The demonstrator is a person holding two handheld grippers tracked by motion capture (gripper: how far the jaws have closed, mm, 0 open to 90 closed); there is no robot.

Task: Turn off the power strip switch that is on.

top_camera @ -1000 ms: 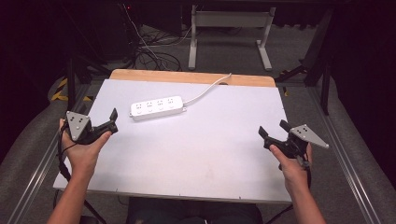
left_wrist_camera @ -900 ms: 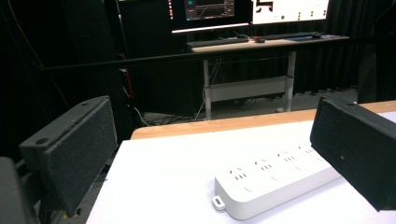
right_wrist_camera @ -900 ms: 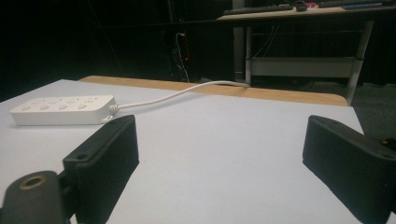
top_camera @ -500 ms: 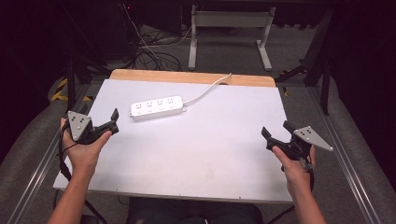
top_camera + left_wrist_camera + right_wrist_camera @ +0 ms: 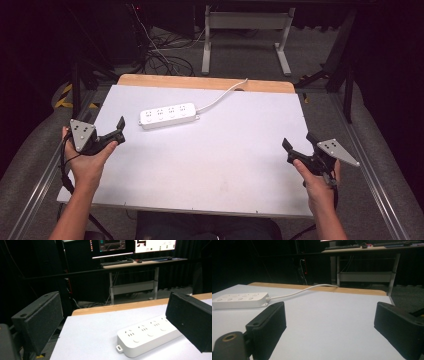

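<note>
Power strip (image 5: 167,115) lies on counter (image 5: 225,165) at 11 o'clock. Left gripper (image 5: 116,131) at 9, right gripper (image 5: 300,148) at 4; both fingers spread, empty.

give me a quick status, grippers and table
Left gripper open, empty. Right gripper open, empty. Power strip flat on table, untouched. Nothing in the way.

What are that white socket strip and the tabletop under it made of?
Power strip: looks like smooth, slightly glossy white plastic, with moulded sockets. Table: a matte, pale grey-white sheet, maybe laminate or board, over what looks like wood, judging by the tan strip along the far edge.
</note>
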